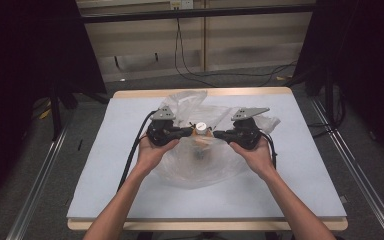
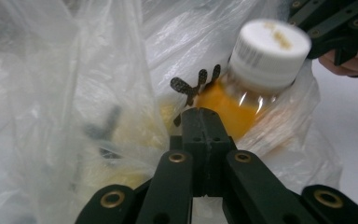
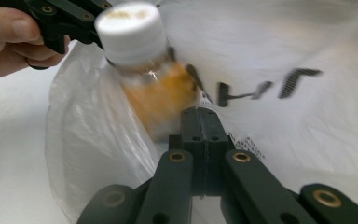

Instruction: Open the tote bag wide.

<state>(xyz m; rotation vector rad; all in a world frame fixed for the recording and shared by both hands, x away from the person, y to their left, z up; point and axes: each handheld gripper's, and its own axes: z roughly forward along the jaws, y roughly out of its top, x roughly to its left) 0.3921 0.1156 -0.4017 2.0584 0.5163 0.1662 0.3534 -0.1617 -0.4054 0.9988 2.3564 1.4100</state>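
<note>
High view shows the bench [image 1: 300,165] carrying a crumpled clear plastic bag [image 1: 200,170], whose edges the left gripper [image 1: 187,132] and right gripper [image 1: 219,134] each pinch with jaws closed tight, while a white-capped bottle [image 1: 200,131] of orange contents sits between them inside the bag.

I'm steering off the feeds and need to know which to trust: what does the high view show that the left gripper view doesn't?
High view alone: the whole table, both forearms, the left gripper and right gripper pinching the plastic bag from opposite sides. Left gripper view alone: black lettering on the bag and the bottle's orange contents. Both: the white-capped bottle in the bag.
</note>
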